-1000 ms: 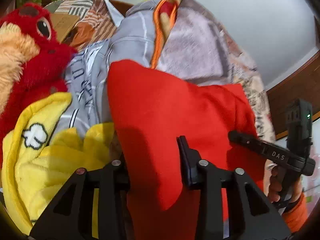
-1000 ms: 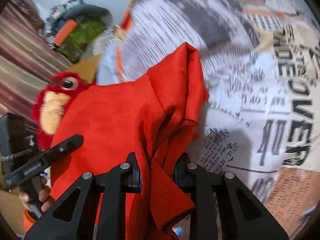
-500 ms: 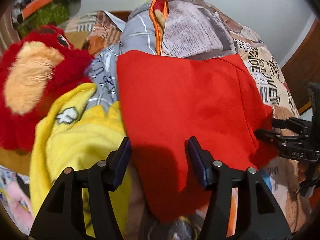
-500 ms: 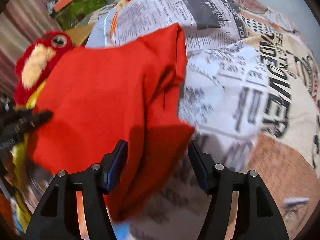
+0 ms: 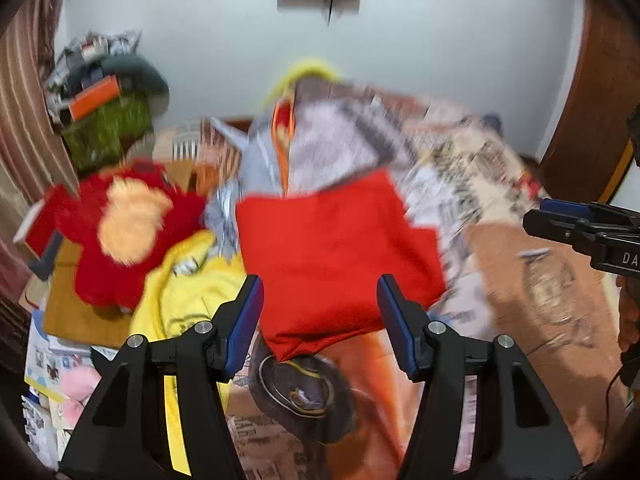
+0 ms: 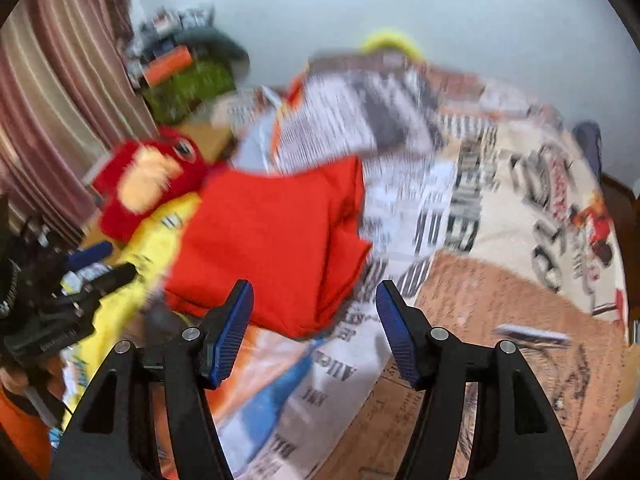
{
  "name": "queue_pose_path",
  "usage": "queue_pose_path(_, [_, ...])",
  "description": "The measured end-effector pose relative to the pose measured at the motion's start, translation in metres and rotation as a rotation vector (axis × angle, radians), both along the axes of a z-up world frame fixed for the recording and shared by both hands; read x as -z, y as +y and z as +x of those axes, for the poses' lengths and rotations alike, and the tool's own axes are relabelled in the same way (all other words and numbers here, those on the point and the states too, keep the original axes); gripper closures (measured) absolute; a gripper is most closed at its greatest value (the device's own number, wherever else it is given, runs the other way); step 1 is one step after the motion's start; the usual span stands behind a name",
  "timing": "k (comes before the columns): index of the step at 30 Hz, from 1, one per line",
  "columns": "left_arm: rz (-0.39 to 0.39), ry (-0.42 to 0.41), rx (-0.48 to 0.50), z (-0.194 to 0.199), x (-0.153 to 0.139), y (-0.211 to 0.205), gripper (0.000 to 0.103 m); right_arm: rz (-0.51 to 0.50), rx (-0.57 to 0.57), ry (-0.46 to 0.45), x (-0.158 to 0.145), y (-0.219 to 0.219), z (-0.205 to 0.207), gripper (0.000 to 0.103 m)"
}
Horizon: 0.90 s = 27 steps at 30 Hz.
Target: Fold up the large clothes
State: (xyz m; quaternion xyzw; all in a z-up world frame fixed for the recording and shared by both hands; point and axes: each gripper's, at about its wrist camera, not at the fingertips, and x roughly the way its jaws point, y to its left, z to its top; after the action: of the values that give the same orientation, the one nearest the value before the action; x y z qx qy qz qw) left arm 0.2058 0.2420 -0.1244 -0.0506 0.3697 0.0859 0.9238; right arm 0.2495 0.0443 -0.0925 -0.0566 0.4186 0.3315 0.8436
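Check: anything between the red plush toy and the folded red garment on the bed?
Yes. A yellow plush item fills the gap between the red plush toy and the red garment. Clearest in the left wrist view; the right wrist view agrees.

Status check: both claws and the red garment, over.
Left claw open, empty. Right claw open, empty. Red garment lies folded on the printed bedspread, clear of both claws. Red plush toy and yellow cloth crowd its left edge.

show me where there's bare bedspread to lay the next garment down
Free: the brown printed bedspread to the right of the folded red garment, and the strip in front of it. Crowded: the other side, where the yellow garment and red plush toy press against it, with cluttered bags behind.
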Motion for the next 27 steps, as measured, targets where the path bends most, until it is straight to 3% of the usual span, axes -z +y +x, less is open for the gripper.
queue_pose_path(4, [0.02, -0.134, 0.009, -0.036, -0.054, -0.02, 0.045, 0.122, -0.009, -0.148, -0.059, -0.021, -0.043, 0.043])
queue_pose_path(8, [0.058, -0.284, 0.01, -0.083, -0.104, -0.047, 0.045, 0.21, -0.01, -0.265, -0.098, -0.036, -0.079, 0.043])
queue_pose_path(12, [0.071, -0.407, 0.007, -0.125, -0.134, -0.071, 0.045, 0.294, 0.009, -0.392, -0.13, -0.057, -0.12, 0.043])
queue_pose_path(19, [0.089, -0.562, -0.031, -0.181, -0.152, -0.099, 0.045, 0.365, 0.043, -0.511, -0.144, -0.078, -0.162, 0.042])
queue_pose_path(23, [0.111, -0.59, -0.058, -0.198, -0.15, -0.112, 0.044, 0.371, 0.056, -0.552, -0.144, -0.081, -0.176, 0.029])
queue_pose_path(27, [0.104, -0.587, -0.091, -0.203, -0.146, -0.114, 0.024, 0.35, 0.074, -0.587, -0.143, -0.076, -0.182, 0.01])
